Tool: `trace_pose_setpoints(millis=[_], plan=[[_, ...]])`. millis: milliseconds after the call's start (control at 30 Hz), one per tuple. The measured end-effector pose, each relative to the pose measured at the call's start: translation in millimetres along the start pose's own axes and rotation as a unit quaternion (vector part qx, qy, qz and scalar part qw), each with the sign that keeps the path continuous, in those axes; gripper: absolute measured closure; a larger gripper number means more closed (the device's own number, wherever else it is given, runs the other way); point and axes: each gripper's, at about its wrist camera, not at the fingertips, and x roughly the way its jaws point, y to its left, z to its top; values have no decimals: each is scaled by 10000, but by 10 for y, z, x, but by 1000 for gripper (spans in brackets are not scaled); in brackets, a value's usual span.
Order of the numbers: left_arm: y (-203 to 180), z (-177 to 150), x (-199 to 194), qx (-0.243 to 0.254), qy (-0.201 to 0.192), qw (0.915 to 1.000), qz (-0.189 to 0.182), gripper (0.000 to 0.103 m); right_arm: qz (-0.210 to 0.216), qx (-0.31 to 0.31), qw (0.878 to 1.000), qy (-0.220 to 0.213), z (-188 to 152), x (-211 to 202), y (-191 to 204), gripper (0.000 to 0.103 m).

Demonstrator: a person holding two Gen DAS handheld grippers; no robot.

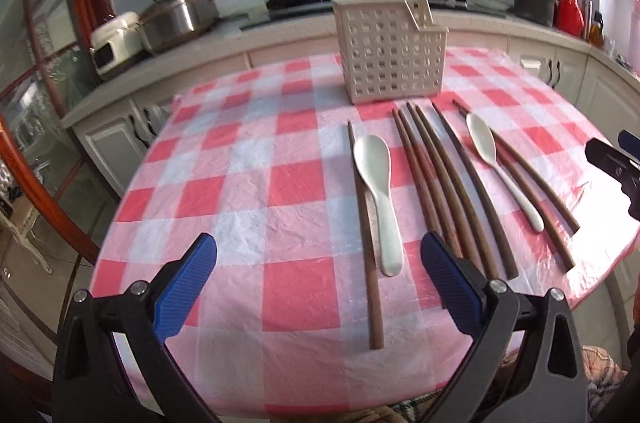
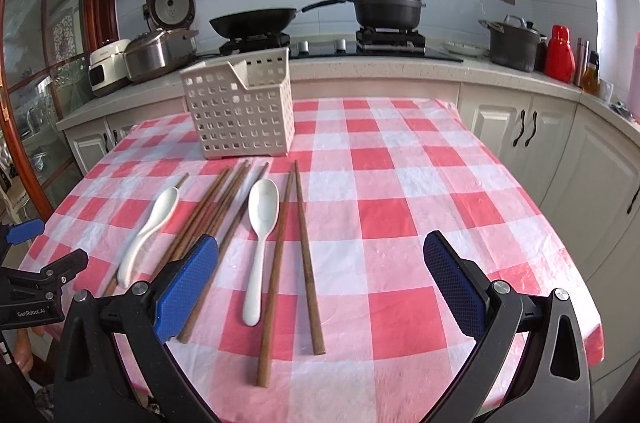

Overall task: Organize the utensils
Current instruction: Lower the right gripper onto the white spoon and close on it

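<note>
On the table with the red and white checked cloth (image 2: 400, 183) I count two white spoons and eight brown wooden chopsticks, all lying flat, plus one white perforated basket (image 2: 240, 115) that stands upright at the far side, upper middle-left in the right wrist view.

In the right wrist view one spoon (image 2: 260, 235) lies at the middle of the frame, its bowl toward the basket. The other spoon (image 2: 148, 235) lies at the middle left. Between the two spoons is a bundle of chopsticks (image 2: 216, 207), close together; I count about five there, and one more seems partly hidden under the left spoon. A pair of chopsticks (image 2: 296, 255) lies just right of the middle spoon, a little apart from each other at the near ends.

In the left wrist view the same things sit right of the centre: single chopstick (image 1: 366, 235) touching the near spoon (image 1: 378, 199), and the far spoon (image 1: 500, 163) lying over the pair at the right.

The left gripper (image 1: 318, 287) hangs low over the near edge of the table, its blue pads spread wide, nothing between them. The right gripper (image 2: 320, 287) has the same pose, wide apart and empty, with its left finger (image 2: 186, 287) over the near ends of the bundle. Each gripper shows at the edge of the other's view.
</note>
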Motion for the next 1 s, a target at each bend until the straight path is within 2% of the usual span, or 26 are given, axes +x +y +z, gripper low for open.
trace_pose_setpoints(millis=[67,133,233,300,433,467,567,700,833,900,1000], plan=[[8,53,173,-9,281,9991,-319,5,78,53,9998,175,22,145,-39,7],[-12,96,286,-7,452,9980,-444,5,167,61,9993,341,58,290,-67,7],[-49,207,483,56,537,9977,-399,5,205,12,9974,685,147,558,-86,20],[-47,292,611,-46,665,9963,-540,5,259,47,9953,930,197,718,-104,30],[-36,438,879,-294,903,9932,-674,5,488,-66,9920,1160,289,933,-48,38],[-38,463,933,-309,915,9933,-642,8,517,-110,9919,1153,306,964,-28,38],[-39,528,1099,-365,1003,9920,-676,25,592,-139,9914,1154,353,1035,18,38],[-72,629,1212,-369,952,9920,-739,29,624,-113,9910,1178,394,1104,35,38],[-167,750,1258,-148,800,9943,-693,32,659,-208,9899,1237,418,1152,70,38],[-204,787,1300,-78,827,9939,-721,44,679,-250,9892,1272,429,1181,90,38],[-240,798,1372,-64,944,9919,-842,55,732,-339,9882,1299,453,1207,136,38]])
